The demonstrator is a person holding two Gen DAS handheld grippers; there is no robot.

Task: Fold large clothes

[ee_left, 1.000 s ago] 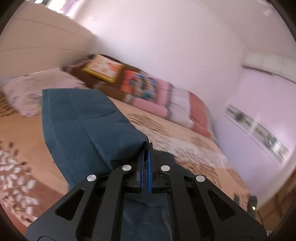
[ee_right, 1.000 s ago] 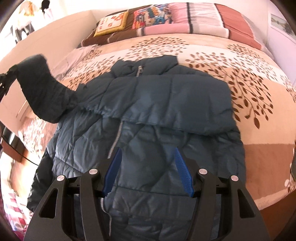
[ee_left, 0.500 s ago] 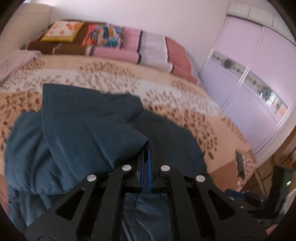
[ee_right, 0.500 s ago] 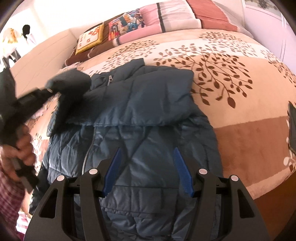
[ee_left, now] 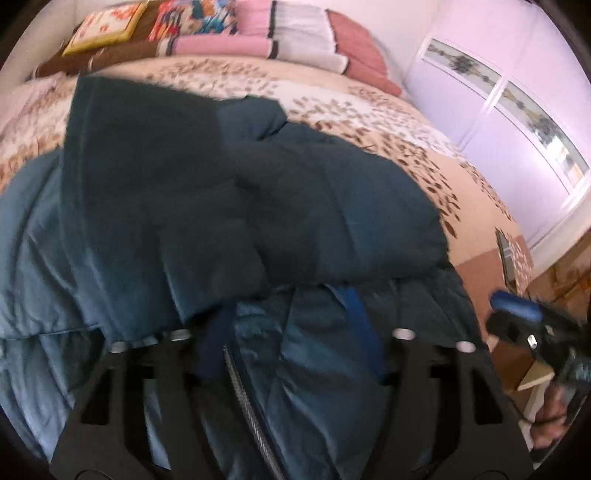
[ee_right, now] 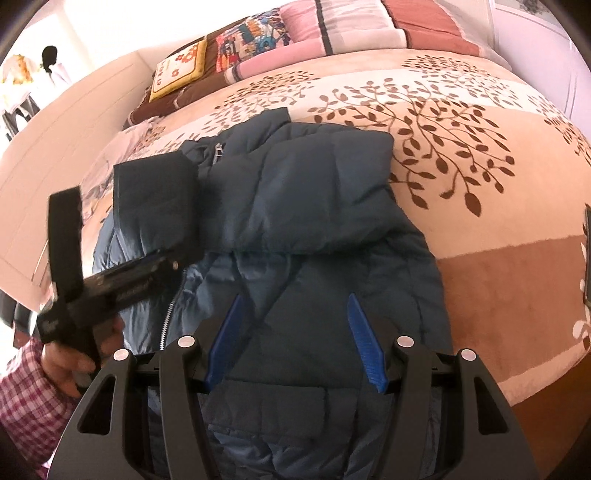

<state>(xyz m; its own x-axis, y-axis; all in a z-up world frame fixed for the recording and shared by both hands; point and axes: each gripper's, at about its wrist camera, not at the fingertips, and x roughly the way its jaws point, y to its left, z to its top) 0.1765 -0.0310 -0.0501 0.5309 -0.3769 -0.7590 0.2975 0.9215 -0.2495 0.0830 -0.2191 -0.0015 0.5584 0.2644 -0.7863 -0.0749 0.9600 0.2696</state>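
A dark teal puffer jacket (ee_right: 314,229) lies front up on the bed, zipper (ee_right: 168,317) at its left, right sleeve folded across the chest. My left gripper (ee_left: 288,317) is open just above the jacket; the left sleeve (ee_left: 147,192) lies draped over its left finger and across the chest. In the right wrist view the left gripper (ee_right: 162,266) is at the left, with the sleeve (ee_right: 155,199) at its tip. My right gripper (ee_right: 295,332) is open and empty above the jacket's lower part.
The bed has a beige cover with a brown leaf print (ee_right: 443,122). Pillows and folded blankets (ee_right: 295,33) lie at its head. A dark phone (ee_left: 504,254) rests near the bed's right edge. A lilac wardrobe (ee_left: 517,92) stands to the right.
My left gripper has carried the left sleeve over the jacket's chest and its jaws have opened from shut. The right gripper has stayed open over the lower jacket.
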